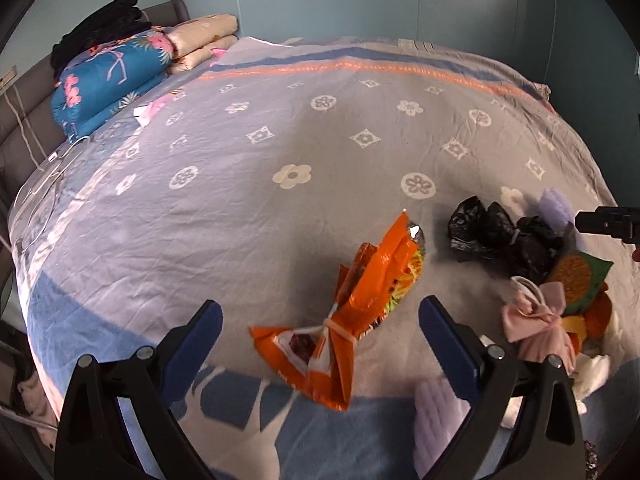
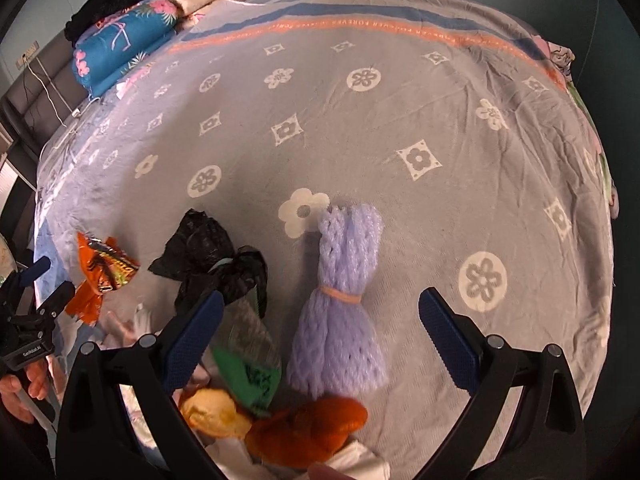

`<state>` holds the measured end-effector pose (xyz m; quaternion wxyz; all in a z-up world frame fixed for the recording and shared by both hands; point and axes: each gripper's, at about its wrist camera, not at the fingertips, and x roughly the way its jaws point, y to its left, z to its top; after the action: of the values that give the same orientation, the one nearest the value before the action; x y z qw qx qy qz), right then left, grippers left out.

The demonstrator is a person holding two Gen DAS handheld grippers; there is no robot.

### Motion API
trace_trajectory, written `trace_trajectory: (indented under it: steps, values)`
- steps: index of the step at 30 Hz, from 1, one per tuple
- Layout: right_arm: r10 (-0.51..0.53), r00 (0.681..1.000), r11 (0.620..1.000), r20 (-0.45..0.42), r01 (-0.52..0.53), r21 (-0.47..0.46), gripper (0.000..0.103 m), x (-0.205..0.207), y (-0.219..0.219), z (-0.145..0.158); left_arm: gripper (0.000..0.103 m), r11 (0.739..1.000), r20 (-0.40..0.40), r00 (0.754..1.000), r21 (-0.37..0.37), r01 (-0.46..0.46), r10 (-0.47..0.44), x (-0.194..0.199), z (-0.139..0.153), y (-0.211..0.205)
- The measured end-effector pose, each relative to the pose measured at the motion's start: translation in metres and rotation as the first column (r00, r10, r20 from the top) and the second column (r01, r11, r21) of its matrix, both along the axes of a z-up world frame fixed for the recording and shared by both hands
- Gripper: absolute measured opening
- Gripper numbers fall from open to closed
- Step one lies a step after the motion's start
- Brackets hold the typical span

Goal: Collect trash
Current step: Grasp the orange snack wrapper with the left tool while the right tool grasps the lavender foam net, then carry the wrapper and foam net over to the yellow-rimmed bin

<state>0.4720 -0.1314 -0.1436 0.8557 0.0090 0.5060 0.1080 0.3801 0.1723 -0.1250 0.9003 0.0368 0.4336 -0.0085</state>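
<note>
An orange snack wrapper (image 1: 352, 312) tied with a rubber band lies on the bed sheet (image 1: 280, 140), between the jaws of my open left gripper (image 1: 320, 324). A purple foam net (image 2: 340, 300) bound with a band lies between the jaws of my open right gripper (image 2: 320, 320). A black plastic bag (image 1: 500, 236) lies between the two; it also shows in the right wrist view (image 2: 208, 252). The orange wrapper (image 2: 104, 272) and the left gripper (image 2: 44, 288) appear at the left of the right wrist view.
A heap of trash lies at the near edge: pink cloth bundle (image 1: 536, 320), green packet (image 2: 248, 364), orange peel (image 2: 308, 428), white tissue (image 1: 592, 372). Folded quilts (image 1: 108, 76) are stacked at the headboard. A white cable (image 1: 52, 160) runs along the left side.
</note>
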Motion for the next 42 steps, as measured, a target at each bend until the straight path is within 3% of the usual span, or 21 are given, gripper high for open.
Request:
trace_trajectory:
  steps: [2, 5, 9, 13, 15, 17, 18, 24, 33, 42]
  values:
    - [0.007, 1.0, 1.0, -0.011, -0.008, -0.012, 0.092, 0.005, 0.004, -0.005, 0.095, 1.0, -0.014, 1.0, -0.005, 0.015, -0.015, 0.008, -0.005, -0.001]
    - [-0.009, 1.0, 1.0, -0.017, 0.009, -0.018, 0.081, 0.01, 0.006, -0.012, 0.094, 0.999, -0.022, 0.999, -0.018, 0.045, -0.045, 0.013, -0.011, -0.005]
    - [-0.001, 1.0, 1.0, -0.026, 0.001, -0.011, 0.075, 0.017, 0.01, -0.02, 0.073, 0.997, -0.036, 0.997, -0.03, 0.072, -0.073, 0.017, -0.02, -0.011]
    - [-0.009, 0.999, 1.0, -0.036, 0.009, -0.001, 0.054, 0.02, 0.011, -0.025, 0.051, 0.991, -0.06, 0.993, -0.091, 0.096, -0.102, 0.019, -0.029, -0.016]
    - [-0.013, 0.999, 1.0, -0.037, 0.012, -0.018, 0.036, 0.02, 0.01, -0.025, 0.033, 0.99, -0.063, 0.992, -0.097, 0.105, -0.112, 0.019, -0.03, -0.019]
    - [-0.013, 0.998, 1.0, -0.059, 0.014, 0.021, 0.025, 0.019, 0.007, -0.026, 0.029, 0.988, -0.044, 0.992, -0.11, 0.109, -0.115, 0.016, -0.028, -0.021]
    - [-0.011, 0.998, 0.999, -0.059, 0.013, 0.03, 0.025, 0.018, 0.007, -0.026, 0.025, 0.987, -0.037, 0.993, -0.115, 0.11, -0.114, 0.015, -0.027, -0.022]
    - [-0.03, 0.999, 0.999, -0.027, 0.031, 0.035, 0.022, 0.009, 0.0, -0.014, 0.022, 0.987, -0.019, 0.995, -0.134, 0.092, -0.095, 0.009, -0.019, -0.018]
    - [-0.056, 0.994, 0.995, 0.089, 0.048, 0.084, 0.021, -0.017, -0.019, 0.033, 0.021, 0.983, 0.028, 0.998, -0.174, 0.054, -0.049, -0.012, 0.001, -0.003]
    - [-0.05, 0.991, 0.991, 0.125, 0.033, 0.13, 0.021, -0.059, -0.037, 0.07, 0.021, 0.973, 0.076, 0.997, -0.23, 0.023, -0.006, -0.038, 0.033, 0.005]
